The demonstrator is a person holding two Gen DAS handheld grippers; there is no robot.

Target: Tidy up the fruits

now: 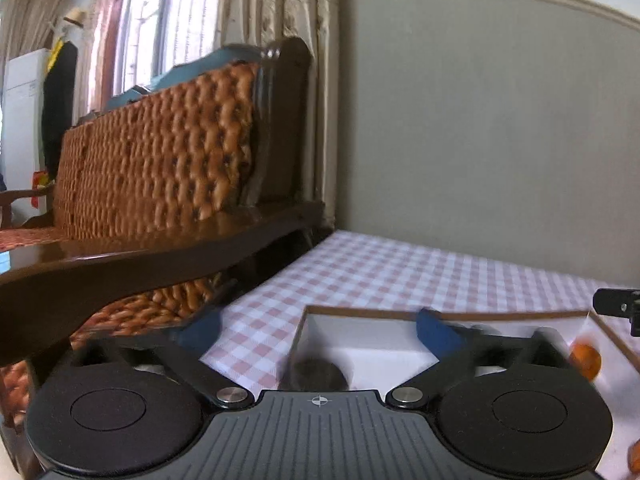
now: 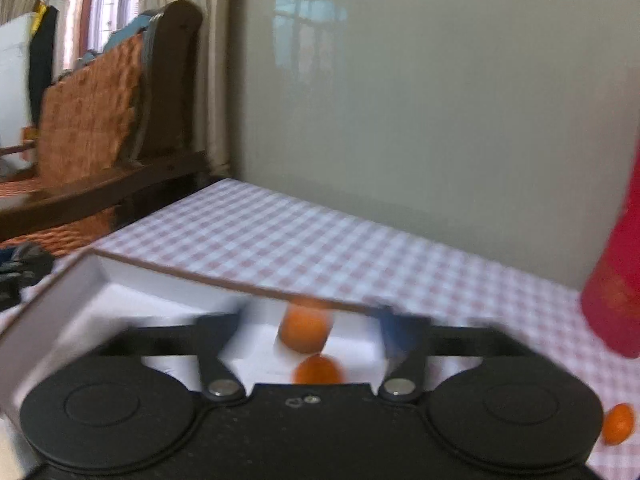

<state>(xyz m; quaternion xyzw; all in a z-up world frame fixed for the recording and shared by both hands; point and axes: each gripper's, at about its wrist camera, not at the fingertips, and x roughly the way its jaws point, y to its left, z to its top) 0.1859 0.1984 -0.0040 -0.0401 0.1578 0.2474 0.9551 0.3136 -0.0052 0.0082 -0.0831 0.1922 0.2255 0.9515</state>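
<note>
We hold both the left gripper [image 1: 318,330] and right gripper [image 2: 310,326] spread wide and empty over the shallow white cardboard box [image 2: 168,280], round orange fruits [image 2: 304,330] dropped inside, loose ones next.

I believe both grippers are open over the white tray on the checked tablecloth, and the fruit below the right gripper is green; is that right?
Not quite: the fruit below the right gripper is orange, not green, as the right wrist view shows. The rest holds: the left gripper is open too, and both are over the white tray on the checked tablecloth.
</note>
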